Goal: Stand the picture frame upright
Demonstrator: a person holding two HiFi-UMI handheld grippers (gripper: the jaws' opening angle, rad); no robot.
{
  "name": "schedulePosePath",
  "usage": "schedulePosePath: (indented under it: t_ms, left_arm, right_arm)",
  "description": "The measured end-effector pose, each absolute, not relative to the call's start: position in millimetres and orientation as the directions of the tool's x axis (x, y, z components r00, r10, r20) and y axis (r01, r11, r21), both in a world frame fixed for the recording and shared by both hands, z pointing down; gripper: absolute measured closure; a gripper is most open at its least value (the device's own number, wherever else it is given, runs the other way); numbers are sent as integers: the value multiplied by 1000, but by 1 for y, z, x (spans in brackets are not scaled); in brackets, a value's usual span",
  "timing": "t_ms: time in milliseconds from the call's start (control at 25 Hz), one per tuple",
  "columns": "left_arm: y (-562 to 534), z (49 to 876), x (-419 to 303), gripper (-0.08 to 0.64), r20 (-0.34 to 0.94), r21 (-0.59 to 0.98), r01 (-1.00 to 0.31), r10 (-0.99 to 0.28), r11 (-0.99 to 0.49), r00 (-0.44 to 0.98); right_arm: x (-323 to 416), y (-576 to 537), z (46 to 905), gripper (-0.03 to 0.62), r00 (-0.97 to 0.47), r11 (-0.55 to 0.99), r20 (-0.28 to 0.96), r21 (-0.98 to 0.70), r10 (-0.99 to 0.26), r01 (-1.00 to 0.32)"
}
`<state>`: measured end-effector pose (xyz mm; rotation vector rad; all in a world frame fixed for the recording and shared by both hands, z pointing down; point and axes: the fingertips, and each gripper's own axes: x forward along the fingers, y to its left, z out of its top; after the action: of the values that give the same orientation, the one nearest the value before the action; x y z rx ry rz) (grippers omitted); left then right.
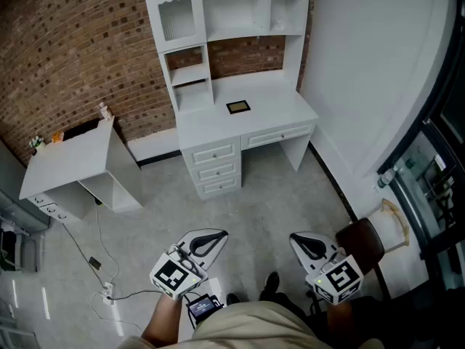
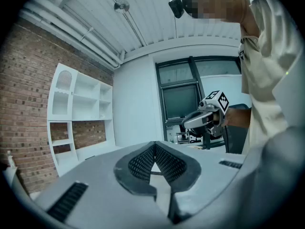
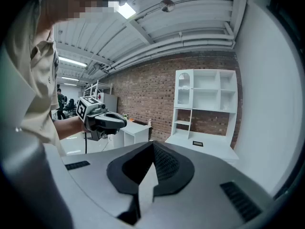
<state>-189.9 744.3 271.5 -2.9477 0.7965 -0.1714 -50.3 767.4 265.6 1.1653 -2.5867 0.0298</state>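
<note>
Matt grey plastic on the shell of my left gripper (image 2: pixel 153 146), smooth all over. Its pads (image 2: pixel 138 163) are black and rubbery-looking, pitted with fine dots. My right gripper (image 3: pixel 152 146) has the same matt shell and the same dotted black lining. Up ahead, the desk (image 1: pixel 276 111) is smooth white paint with a soft sheen. The picture frame (image 1: pixel 237 107) on it has a dark rim, too small to tell the material. The brick wall (image 1: pixel 65 49) is rough and matt. The floor (image 1: pixel 254 202) is smooth grey and faintly shiny. The chair (image 1: pixel 367 242) has a glossy brown seat.

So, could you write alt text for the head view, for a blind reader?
A small picture frame lies flat on a white desk against a brick wall. Nearer, the left gripper and right gripper are both shut and empty.
</note>
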Motion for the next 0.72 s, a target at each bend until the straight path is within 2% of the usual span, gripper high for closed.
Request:
schedulePosePath:
  t_ms: [360,720]
  left_arm:
    - [724,274,-176,552,104,-104,-507,-516,-856,850]
    - [681,274,-133,552,142,-101,-536,-545,-838,826]
  right_arm:
    - [-37,745,267,589,-637,680,278,97,-719,-726]
    - [10,699,269,589,-666,692,232,47,-709,-720]
